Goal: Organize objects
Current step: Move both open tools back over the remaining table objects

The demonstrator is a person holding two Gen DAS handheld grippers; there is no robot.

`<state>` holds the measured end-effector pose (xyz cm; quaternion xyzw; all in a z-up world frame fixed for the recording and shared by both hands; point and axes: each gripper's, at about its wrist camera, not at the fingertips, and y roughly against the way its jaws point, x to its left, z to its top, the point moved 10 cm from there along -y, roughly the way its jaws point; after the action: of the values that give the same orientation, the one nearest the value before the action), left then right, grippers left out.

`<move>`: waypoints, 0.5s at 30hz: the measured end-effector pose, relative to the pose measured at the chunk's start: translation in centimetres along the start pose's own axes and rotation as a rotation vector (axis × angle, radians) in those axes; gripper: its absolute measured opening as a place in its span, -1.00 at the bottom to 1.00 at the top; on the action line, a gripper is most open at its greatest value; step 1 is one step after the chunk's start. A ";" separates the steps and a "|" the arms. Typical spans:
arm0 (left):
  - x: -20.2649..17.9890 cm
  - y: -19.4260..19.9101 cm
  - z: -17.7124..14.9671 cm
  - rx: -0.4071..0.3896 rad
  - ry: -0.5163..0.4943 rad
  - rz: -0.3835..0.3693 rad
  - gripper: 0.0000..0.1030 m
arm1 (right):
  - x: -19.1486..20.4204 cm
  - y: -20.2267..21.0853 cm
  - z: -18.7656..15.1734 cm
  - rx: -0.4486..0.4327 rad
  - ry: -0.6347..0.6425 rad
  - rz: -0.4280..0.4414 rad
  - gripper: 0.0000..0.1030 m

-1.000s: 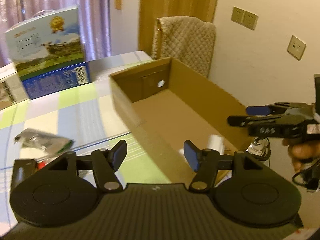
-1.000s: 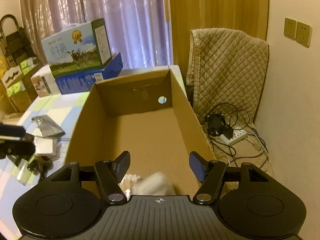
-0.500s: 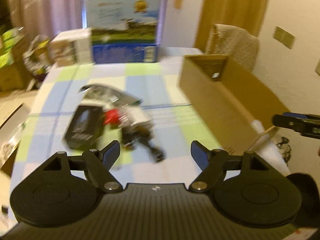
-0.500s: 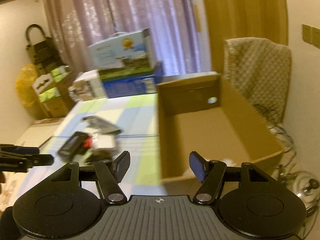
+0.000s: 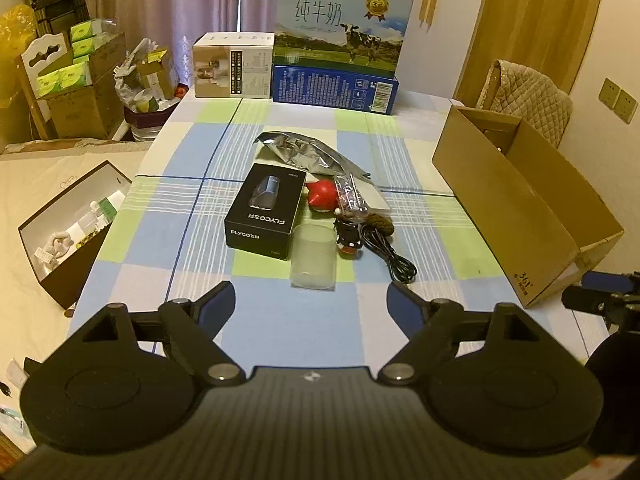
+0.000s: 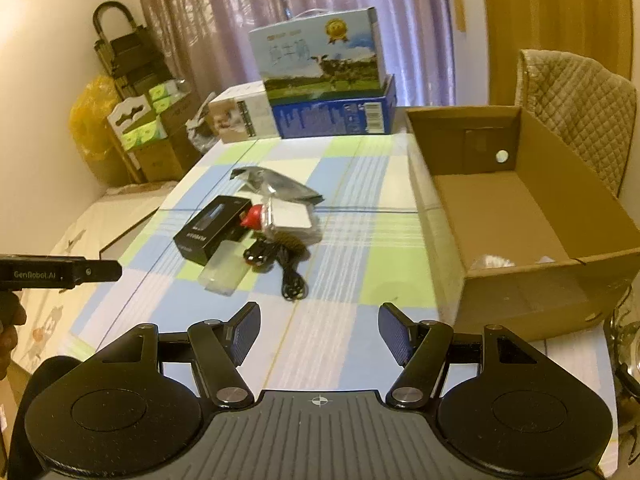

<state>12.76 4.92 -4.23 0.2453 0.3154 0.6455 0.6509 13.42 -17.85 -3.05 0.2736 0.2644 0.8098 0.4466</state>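
Nearby, clutter [image 5: 316, 208] lies left of cardboard box [image 5: 516, 208].

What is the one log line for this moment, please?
left tool: open, empty | right tool: open, empty | items: clustered on table | cardboard box: right of cluster

the right tongs [image 6: 319, 330] hang wide apart and empty above the checked worktop [image 6: 344, 332]. ahead lies a cluster: a black box [image 6: 212, 234], a red toy [image 6: 253, 216], a silver foil bag [image 6: 276, 185], a clear plastic cup [image 6: 224, 270] on its side and a black cable [image 6: 292, 280]. the open cardboard box [image 6: 520, 220] stands to the right, with something pale, too blurred to tell, at its near end. the left tongs [image 6: 60, 272] show at the left edge.
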 end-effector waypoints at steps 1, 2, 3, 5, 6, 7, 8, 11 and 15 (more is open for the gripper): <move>-0.1 -0.1 0.0 0.000 0.001 0.001 0.56 | 0.2 -0.1 0.0 0.002 0.004 0.000 0.22; 0.0 -0.1 0.1 -0.003 0.002 0.000 0.57 | 0.4 -0.3 0.0 0.003 0.011 -0.001 0.22; -0.2 -0.2 0.2 -0.004 0.003 -0.001 0.57 | 0.5 -0.4 0.0 0.003 0.014 -0.001 0.22; -0.2 -0.4 0.2 -0.005 0.001 -0.001 0.58 | 0.7 -0.7 0.1 0.008 0.017 0.002 0.22; -0.3 -0.4 0.1 -0.006 -0.001 -0.001 0.58 | 0.9 -0.9 0.1 0.010 0.018 0.004 0.22; -0.3 -0.6 0.1 -0.004 -0.002 0.000 0.59 | 0.9 -1.0 0.1 0.012 0.021 0.006 0.22; -0.3 -0.7 0.0 -0.001 -0.002 0.001 0.59 | 1.0 -1.2 0.1 0.013 0.023 0.008 0.22; -0.1 -1.2 -0.2 0.006 0.001 0.002 0.61 | 1.3 -1.7 0.0 0.020 0.029 0.014 0.22; 0.3 -1.9 -0.3 0.015 0.005 0.010 0.62 | 1.6 -2.8 -0.1 0.034 0.036 0.021 0.22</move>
<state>13.81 5.07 -5.83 0.2502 0.3207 0.6470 0.6449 14.26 -15.17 -4.68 0.2693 0.2834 0.8146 0.4286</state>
